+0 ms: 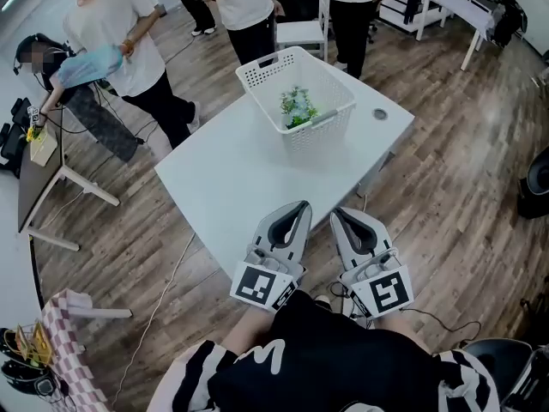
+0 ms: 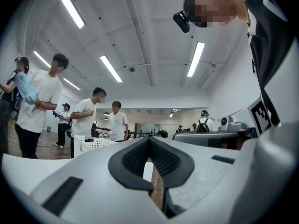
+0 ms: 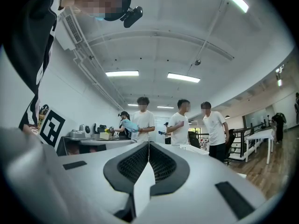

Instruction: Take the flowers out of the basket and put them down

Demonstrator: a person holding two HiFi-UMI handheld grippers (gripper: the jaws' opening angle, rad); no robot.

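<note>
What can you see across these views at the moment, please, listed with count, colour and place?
table: one, white, centre of the head view
basket: one, white, perforated, on the table's far part
flowers: one bunch, green with pale blooms, inside the basket
chair: one, white, beyond the table
bystanders: several, mostly in white shirts, standing beyond the table
floor: brown wood planks, all around
left gripper: one, grey, at the table's near edge, jaws together, empty
right gripper: one, grey, beside the left gripper, jaws together, empty
</note>
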